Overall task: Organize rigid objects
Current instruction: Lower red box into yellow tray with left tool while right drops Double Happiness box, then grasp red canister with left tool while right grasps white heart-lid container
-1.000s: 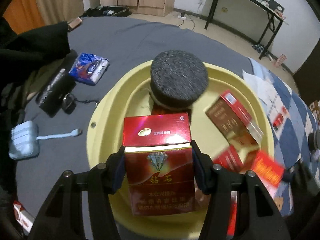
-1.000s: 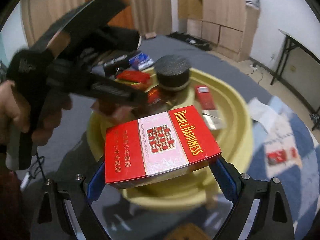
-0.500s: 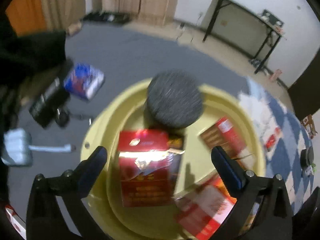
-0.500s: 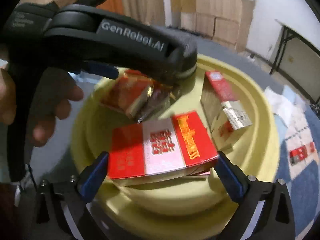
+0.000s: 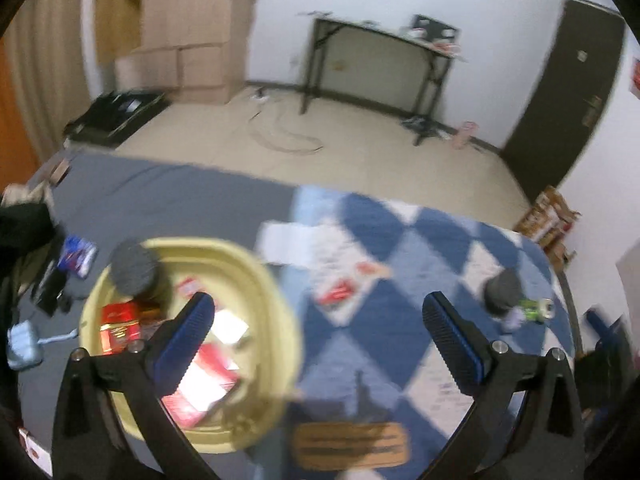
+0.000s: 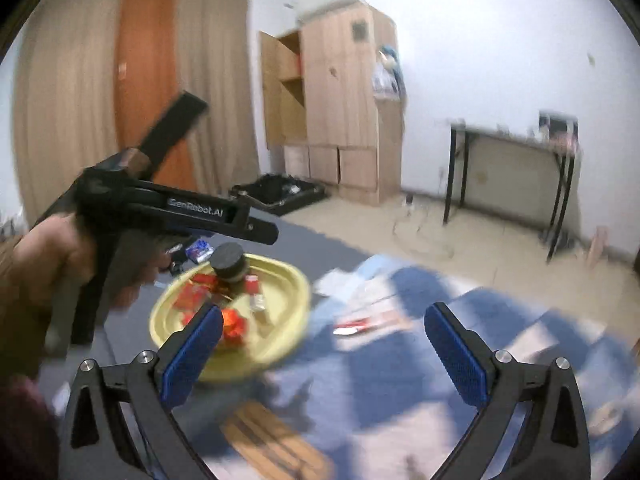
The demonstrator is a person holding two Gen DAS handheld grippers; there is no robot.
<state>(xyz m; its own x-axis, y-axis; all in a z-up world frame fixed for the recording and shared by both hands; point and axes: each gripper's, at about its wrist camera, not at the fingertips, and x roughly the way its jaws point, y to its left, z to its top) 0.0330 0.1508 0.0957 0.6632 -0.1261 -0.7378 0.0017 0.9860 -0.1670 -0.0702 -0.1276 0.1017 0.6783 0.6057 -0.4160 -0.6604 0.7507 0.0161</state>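
Observation:
A yellow basin (image 5: 264, 280) sits on the bed at lower left of the left wrist view and holds several red cigarette boxes (image 5: 120, 326) and a jar with a dark round lid (image 5: 134, 267). It also shows in the right wrist view (image 6: 294, 280), with the boxes (image 6: 234, 324) and the jar (image 6: 229, 262) inside. My left gripper (image 5: 320, 338) is open and empty, raised above the bed right of the basin. My right gripper (image 6: 324, 344) is open and empty, raised and back from the basin. The left tool and hand (image 6: 120, 216) show at left.
A blue-and-white checked cloth (image 5: 432, 248) covers the bed's right half, with a red box and papers (image 5: 340, 290) on it. A dark lidded jar and a can (image 5: 516, 296) lie far right. A brown block (image 5: 352, 446) lies near. Pouches and cables (image 5: 24, 346) lie left.
Both grippers opened and dropped their red boxes into the basin, then lifted up and back to the right. The views now show the room and checked cloth.

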